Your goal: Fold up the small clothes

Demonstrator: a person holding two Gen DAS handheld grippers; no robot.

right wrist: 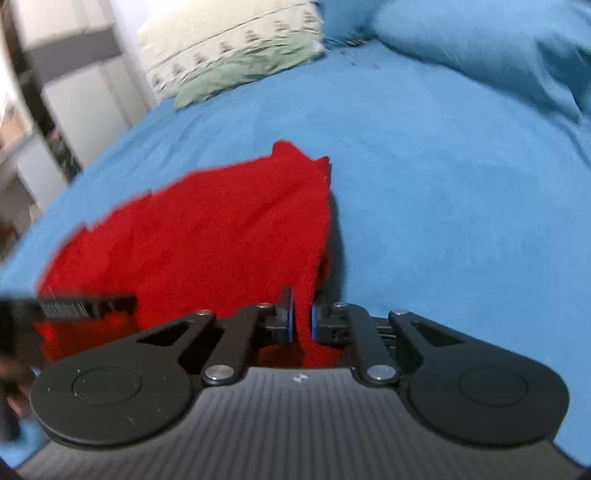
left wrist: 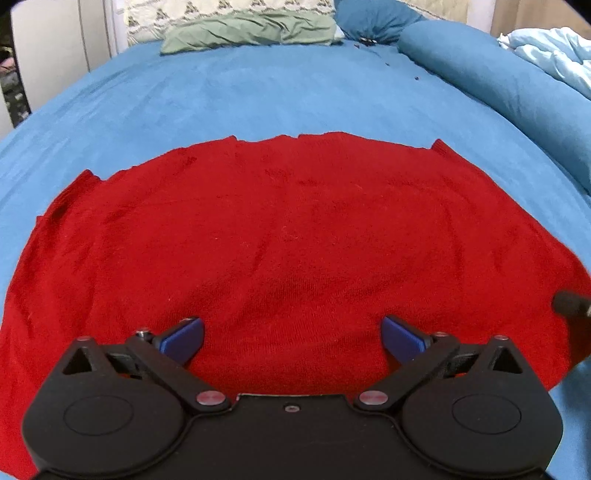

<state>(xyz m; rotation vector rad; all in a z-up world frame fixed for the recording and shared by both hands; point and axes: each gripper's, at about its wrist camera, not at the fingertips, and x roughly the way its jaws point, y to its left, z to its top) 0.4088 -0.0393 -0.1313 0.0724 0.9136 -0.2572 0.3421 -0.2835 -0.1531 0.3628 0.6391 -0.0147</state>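
Observation:
A red knitted garment [left wrist: 288, 236] lies spread flat on the blue bed sheet [left wrist: 258, 92]. My left gripper [left wrist: 291, 338] is open, its blue fingertips [left wrist: 184, 338] wide apart just above the garment's near edge, holding nothing. In the right wrist view my right gripper [right wrist: 302, 319] is shut on the right edge of the red garment [right wrist: 207, 243] and lifts that edge off the sheet, so the cloth rises in a ridge. The left gripper shows as a dark blurred shape [right wrist: 66, 308] at the left. A black part of the right gripper [left wrist: 570, 304] shows at the right edge.
A green pillowcase [left wrist: 251, 33] and a patterned cream pillow [left wrist: 207, 9] lie at the head of the bed. A rolled blue duvet [left wrist: 498, 85] runs along the right side. White furniture [left wrist: 55, 48] stands left of the bed.

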